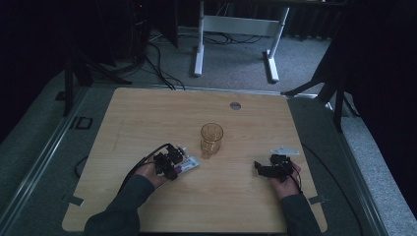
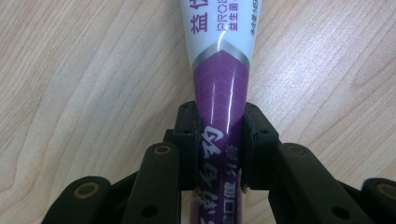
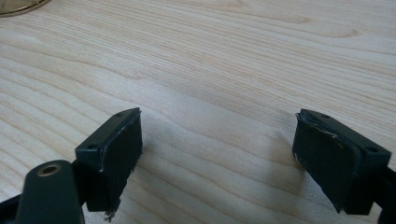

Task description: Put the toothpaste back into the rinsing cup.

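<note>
Two black pads of the left tool [image 2: 219, 140] pinch the purple-and-white toothpaste tube [image 2: 219, 70] lying flat on the desk [image 1: 147, 113], just left of the amber cup [image 1: 212, 139]. Light, soft and glossy, it likely squashes; gripping its flatter tail end seems safest. Right tool [image 3: 217, 154] rests spread, empty

On the table [image 1: 147, 113] the tube [image 1: 189, 163] lies just left of the cup [image 1: 212, 139] and a little nearer the person — its near end between the jaws of the left gripper [image 1: 173, 164]; the cup stands near the table's middle. The right gripper [image 1: 263, 169] rests well to the cup's right — nothing between its jaws.
</note>
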A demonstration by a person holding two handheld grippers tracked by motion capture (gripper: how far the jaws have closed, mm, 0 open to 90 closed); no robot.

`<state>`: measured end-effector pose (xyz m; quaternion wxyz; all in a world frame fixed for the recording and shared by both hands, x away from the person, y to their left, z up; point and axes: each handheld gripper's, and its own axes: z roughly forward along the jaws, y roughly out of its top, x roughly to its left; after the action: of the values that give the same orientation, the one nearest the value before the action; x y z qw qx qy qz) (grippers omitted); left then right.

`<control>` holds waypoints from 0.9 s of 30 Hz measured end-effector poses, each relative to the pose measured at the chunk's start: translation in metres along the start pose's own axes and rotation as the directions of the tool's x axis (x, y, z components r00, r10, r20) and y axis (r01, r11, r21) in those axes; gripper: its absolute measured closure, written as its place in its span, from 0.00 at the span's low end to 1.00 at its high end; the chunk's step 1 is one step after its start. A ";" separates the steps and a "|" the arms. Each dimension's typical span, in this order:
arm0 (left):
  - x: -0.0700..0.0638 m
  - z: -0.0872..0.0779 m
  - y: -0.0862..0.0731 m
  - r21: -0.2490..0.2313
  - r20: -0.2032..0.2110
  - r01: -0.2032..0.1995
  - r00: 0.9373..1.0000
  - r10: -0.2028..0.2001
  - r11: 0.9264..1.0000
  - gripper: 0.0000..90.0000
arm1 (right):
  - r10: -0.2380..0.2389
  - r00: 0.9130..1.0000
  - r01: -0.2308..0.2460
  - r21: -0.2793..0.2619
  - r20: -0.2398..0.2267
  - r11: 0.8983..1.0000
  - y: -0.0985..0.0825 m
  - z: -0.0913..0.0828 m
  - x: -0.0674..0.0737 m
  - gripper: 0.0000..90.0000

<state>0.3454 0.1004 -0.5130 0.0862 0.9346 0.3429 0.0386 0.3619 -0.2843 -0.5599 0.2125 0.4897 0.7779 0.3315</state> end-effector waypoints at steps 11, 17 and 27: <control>0.006 -0.007 -0.003 -0.014 -0.022 0.033 0.999 -0.033 0.999 0.80 | 0.001 1.000 -0.001 0.000 0.000 1.000 0.000 0.000 0.000 0.17; 0.011 -0.011 -0.005 -0.029 -0.031 0.056 0.998 -0.057 0.998 0.80 | 0.001 1.000 -0.001 0.000 0.000 1.000 0.000 0.000 0.000 0.17; 0.019 -0.019 -0.010 -0.063 -0.045 0.111 0.993 -0.114 0.992 0.80 | 0.001 1.000 -0.001 0.000 0.000 1.000 0.000 0.000 0.000 0.17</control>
<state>0.3510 0.1232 -0.4964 0.1081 0.9096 0.3956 0.0665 0.3618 -0.2842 -0.5599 0.2122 0.4901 0.7777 0.3316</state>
